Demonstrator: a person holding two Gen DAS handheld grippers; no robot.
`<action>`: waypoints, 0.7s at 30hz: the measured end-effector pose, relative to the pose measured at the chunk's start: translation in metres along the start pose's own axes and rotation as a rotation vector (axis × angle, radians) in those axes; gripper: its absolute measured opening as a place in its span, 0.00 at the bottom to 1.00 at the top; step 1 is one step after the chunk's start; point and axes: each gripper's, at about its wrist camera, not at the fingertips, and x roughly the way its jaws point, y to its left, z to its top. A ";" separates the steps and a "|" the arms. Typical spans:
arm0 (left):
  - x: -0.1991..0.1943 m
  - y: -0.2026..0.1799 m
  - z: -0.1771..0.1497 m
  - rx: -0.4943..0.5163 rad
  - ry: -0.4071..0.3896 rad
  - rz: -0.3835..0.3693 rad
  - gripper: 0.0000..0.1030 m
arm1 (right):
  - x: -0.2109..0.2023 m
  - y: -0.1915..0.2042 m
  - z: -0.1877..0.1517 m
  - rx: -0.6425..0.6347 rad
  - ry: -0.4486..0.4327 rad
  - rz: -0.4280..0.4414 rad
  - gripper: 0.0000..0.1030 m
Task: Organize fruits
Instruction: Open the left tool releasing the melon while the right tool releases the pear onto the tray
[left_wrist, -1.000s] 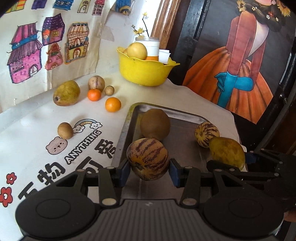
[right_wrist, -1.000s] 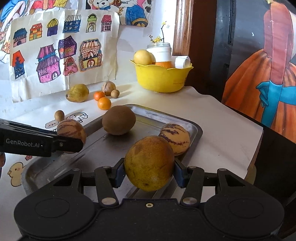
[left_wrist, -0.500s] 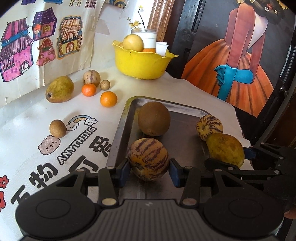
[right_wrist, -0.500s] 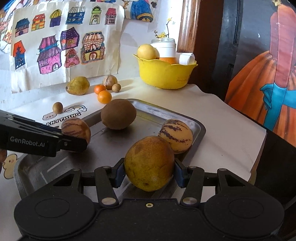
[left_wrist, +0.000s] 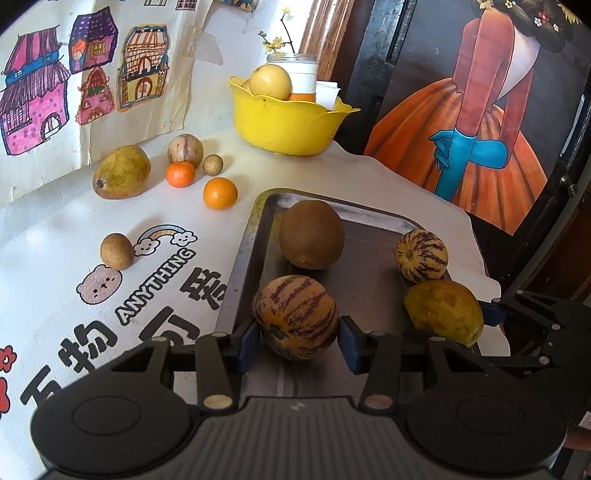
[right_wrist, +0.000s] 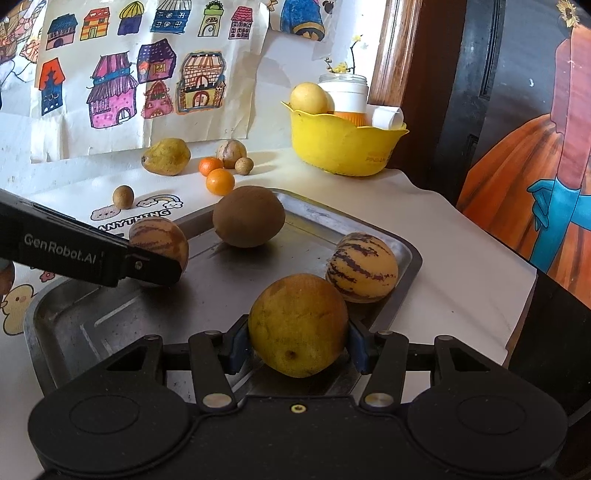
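Note:
My left gripper (left_wrist: 295, 338) is shut on a striped melon (left_wrist: 295, 316), held low over the near left part of the metal tray (left_wrist: 369, 291). My right gripper (right_wrist: 297, 345) is shut on a yellow-green pear (right_wrist: 297, 324), held over the tray's (right_wrist: 110, 317) near right edge. The pear (left_wrist: 443, 312) also shows in the left wrist view, and the held melon (right_wrist: 159, 242) in the right wrist view. A brown kiwi (left_wrist: 311, 234) and a second striped melon (left_wrist: 422, 254) lie in the tray.
On the white cloth left of the tray lie a pear (left_wrist: 121, 171), two oranges (left_wrist: 219, 192), a round melon (left_wrist: 184, 148) and two small brown fruits (left_wrist: 116, 251). A yellow bowl (left_wrist: 288, 122) with fruit and a jar stands at the back.
Both grippers keep their fruits and have sunk lower and forward over the tray; the table objects sit lower and closer in both views.

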 end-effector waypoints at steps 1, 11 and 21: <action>0.000 0.001 0.000 -0.003 0.001 0.001 0.50 | 0.000 0.000 0.000 0.000 0.001 0.001 0.54; -0.006 0.001 0.000 -0.031 0.018 0.013 0.53 | -0.012 0.000 -0.004 0.010 -0.025 -0.010 0.58; -0.043 -0.004 0.000 -0.038 -0.081 0.036 0.84 | -0.044 -0.001 -0.015 0.070 -0.070 -0.018 0.81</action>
